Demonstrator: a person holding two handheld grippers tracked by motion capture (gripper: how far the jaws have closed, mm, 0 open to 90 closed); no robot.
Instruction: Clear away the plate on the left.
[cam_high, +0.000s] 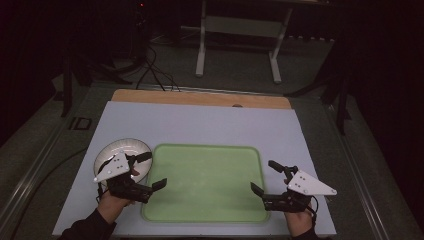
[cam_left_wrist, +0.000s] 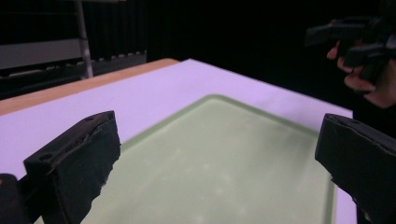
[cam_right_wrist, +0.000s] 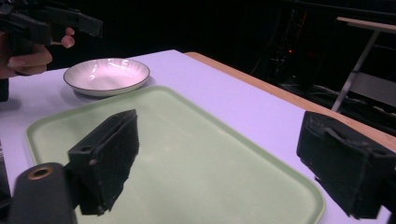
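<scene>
Both tools gape, holding nothing. White bowl (cam_high: 122, 152) at 12 o'clock of left tool (cam_high: 150, 172), just beside; right tool (cam_high: 267, 177) well apart, across green tray (cam_high: 210, 212).

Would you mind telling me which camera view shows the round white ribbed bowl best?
The right gripper view: the round white ribbed bowl sits whole and unobstructed on the table beside the green tray, its dark rim and fluted inside clear. In the high view the bowl is partly covered by the left gripper.
</scene>
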